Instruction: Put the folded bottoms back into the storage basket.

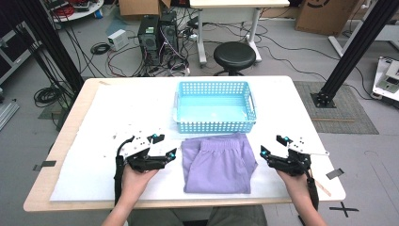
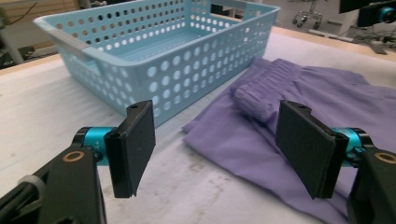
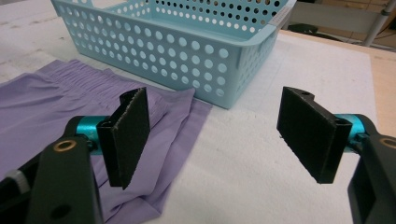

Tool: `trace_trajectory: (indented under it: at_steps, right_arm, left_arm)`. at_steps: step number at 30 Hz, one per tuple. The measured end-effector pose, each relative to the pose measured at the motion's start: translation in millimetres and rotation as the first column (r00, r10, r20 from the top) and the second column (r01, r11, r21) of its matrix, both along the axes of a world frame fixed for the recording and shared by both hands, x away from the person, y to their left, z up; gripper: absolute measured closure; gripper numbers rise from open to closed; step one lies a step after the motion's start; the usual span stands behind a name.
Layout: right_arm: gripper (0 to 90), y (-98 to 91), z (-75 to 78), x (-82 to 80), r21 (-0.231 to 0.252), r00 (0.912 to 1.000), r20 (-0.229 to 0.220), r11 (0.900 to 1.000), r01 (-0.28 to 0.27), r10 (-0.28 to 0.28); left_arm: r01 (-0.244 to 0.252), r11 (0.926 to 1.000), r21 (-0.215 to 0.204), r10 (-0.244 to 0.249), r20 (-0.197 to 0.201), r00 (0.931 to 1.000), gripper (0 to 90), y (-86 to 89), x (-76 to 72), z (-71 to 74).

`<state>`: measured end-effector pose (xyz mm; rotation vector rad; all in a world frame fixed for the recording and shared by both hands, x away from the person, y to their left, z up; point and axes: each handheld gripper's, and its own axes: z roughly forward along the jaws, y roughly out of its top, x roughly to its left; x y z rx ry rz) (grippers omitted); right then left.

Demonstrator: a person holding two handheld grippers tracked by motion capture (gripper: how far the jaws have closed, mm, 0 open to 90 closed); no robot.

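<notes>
Two grippers flanked one folded purple garment point(image 1: 219, 162) on a white sheet point(image 1: 94, 122). The left gripper point(image 1: 165, 147) stood just left of the garment's edge, jaws apart and holding nothing, with bare sheet stretching away to its left. One blue basket point(image 1: 215, 106), empty, sat beyond the garment, touching its waistband edge. The right gripper point(image 1: 273, 146) stood just off the garment's right edge, jaws apart and holding nothing, bare sheet to its right.

A light-blue perforated basket point(image 1: 215, 107), plain purple folded garment point(image 1: 218, 162), white table cover point(image 1: 108, 117).
</notes>
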<state>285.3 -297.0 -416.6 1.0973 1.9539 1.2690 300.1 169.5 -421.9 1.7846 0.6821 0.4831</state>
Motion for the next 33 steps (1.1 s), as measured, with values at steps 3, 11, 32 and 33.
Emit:
trace_trajectory:
  at_steps: [3,11,32,33]
  right_arm:
    - [25.6,0.4,-2.1,-3.9,-0.001,0.9999,-0.012,1.0,0.004,-0.004]
    - [24.7,-1.8,-7.5,-13.5,0.006,0.9991,-0.036,0.9998,-0.02,0.02]
    - [25.0,6.1,-15.1,-18.1,-0.045,0.9976,-0.06,0.9983,-0.038,0.036]
    - [25.0,6.0,-15.4,-17.8,-0.042,0.9975,-0.062,0.9985,-0.036,0.034]
  left_arm:
    - [0.008,0.9999,0.011,-0.008,-0.023,0.9997,29.6,-4.5,-5.7,-0.9]
    - [0.024,0.9996,0.017,-0.022,-0.116,0.9931,30.8,-13.5,-19.7,-6.4]
    - [0.004,0.9996,0.028,0.006,-0.344,0.9391,30.8,-47.1,-26.9,-26.5]
    - [0.003,0.9996,0.029,0.007,-0.349,0.937,30.8,-47.5,-26.8,-26.7]
